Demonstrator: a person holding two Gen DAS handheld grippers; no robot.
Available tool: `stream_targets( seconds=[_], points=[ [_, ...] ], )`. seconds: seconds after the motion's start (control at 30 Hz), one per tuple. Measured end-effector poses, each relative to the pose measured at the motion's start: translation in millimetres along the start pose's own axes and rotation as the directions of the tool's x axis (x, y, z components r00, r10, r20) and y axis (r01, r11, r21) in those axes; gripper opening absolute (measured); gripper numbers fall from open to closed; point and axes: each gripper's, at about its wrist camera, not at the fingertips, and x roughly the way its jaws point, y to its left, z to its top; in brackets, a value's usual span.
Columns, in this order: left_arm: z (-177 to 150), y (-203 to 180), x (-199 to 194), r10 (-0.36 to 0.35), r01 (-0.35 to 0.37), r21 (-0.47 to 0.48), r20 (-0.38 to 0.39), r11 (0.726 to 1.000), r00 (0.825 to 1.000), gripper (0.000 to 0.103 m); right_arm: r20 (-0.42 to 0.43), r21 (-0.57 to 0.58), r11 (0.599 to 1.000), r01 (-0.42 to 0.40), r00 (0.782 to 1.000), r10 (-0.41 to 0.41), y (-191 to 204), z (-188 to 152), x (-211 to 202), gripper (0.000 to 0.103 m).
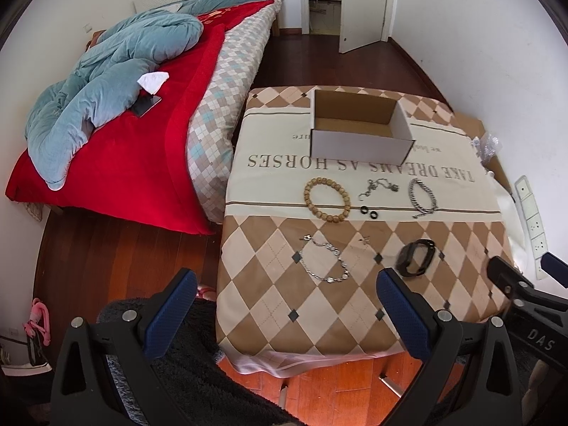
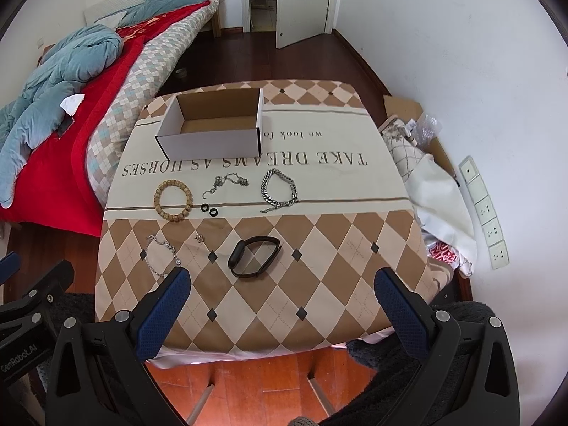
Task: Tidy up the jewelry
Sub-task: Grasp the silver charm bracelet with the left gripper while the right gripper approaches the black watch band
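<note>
An empty open cardboard box [image 1: 358, 126] [image 2: 213, 124] stands at the back of the cloth-covered table [image 1: 355, 312] [image 2: 319, 284]. In front of it lie a wooden bead bracelet [image 1: 327, 199] [image 2: 173, 200], a thin silver chain [image 1: 378, 186] [image 2: 227, 183], a thick silver link bracelet [image 1: 422, 197] [image 2: 278, 188] and two small black rings [image 1: 368, 212] [image 2: 209, 209]. Nearer lie a silver charm bracelet [image 1: 325, 261] [image 2: 161, 254], a small ring [image 1: 365, 239] [image 2: 200, 237] and a black smart band [image 1: 416, 257] [image 2: 254, 256]. My left gripper [image 1: 287, 284] and right gripper [image 2: 282, 282] are open and empty, at the table's near edge.
A bed [image 1: 124, 135] with a red blanket and blue duvet stands left of the table. Bags and cardboard [image 2: 426, 163] lie to the right by the white wall with sockets [image 2: 484, 213]. An open door [image 1: 362, 3] is at the back. The floor is dark wood.
</note>
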Motion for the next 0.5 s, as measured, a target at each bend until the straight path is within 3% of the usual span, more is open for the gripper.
stream_targets(
  seconds=[0.33, 0.5],
  points=[
    [20, 11, 85, 0.054, -0.054, 0.006, -0.110, 0.999, 0.992, 0.103, -0.110, 0.077, 0.997, -0.020, 0.994, 0.028, -21, 17, 80, 0.103],
    [16, -2, 131, 0.012, -0.004, 0.040, -0.209, 0.999, 0.978, 0.102, -0.173, 0.075, 0.997, -0.009, 0.985, 0.022, -20, 21, 120, 0.095]
  ],
)
